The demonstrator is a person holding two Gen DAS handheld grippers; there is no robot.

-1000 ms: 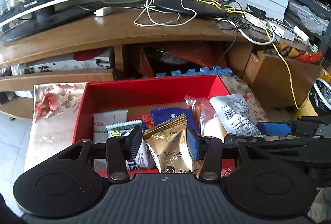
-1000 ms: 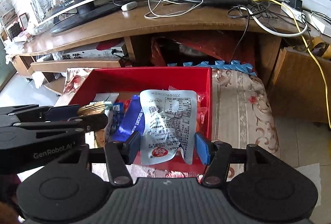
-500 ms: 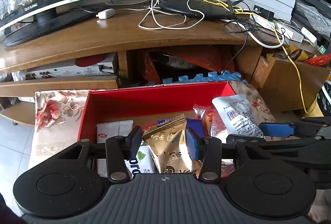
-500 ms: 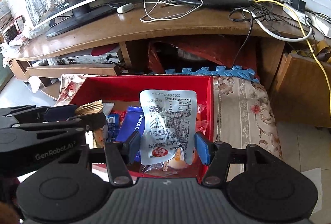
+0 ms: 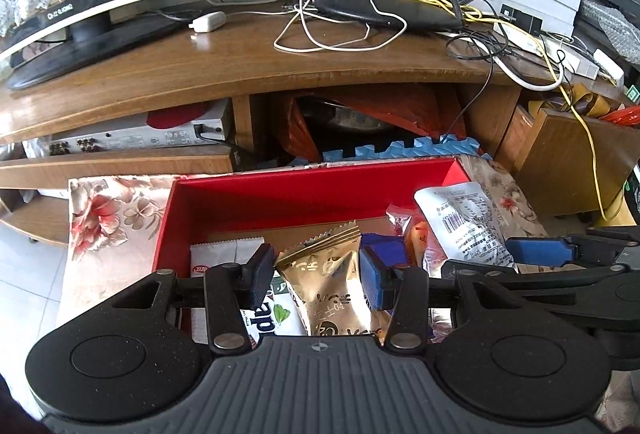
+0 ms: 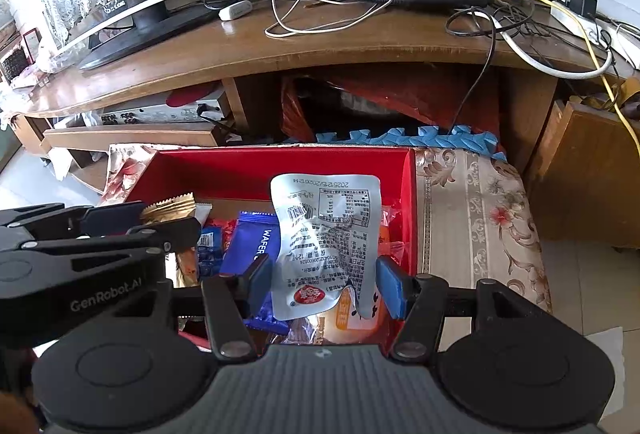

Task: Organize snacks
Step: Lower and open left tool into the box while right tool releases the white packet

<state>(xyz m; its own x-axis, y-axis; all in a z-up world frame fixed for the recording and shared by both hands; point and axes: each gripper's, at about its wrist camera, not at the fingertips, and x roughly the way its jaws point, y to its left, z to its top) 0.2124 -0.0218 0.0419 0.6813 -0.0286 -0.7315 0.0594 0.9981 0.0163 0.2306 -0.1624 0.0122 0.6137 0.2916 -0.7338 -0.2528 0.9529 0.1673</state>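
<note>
L gripper (image 5: 318, 276) clamped gold packet (image 5: 332, 294), R gripper (image 6: 324, 280) clamped silver pouch (image 6: 326, 234); both over red box (image 6: 280, 165). Best lower fully, then release.

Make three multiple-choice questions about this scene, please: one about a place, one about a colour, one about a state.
1. Where is the red box standing?
A. on the wooden TV bench
B. on a floral cloth
C. on bare floor tiles

2. What colour is the packet in the left gripper?
A. gold
B. green
C. pink

3. What is the state of the right gripper?
A. open, with nothing between its fingers
B. shut on a blue wafer pack
C. shut on the silver packet

Answers:
1. B, the floral cloth spreads out beside the box and under it.
2. A, the gold packet with its zigzag top edge stands between the fingers.
3. C, both fingers press the sides of the silver packet, which stands up over the box with its printed label toward the camera.
</note>
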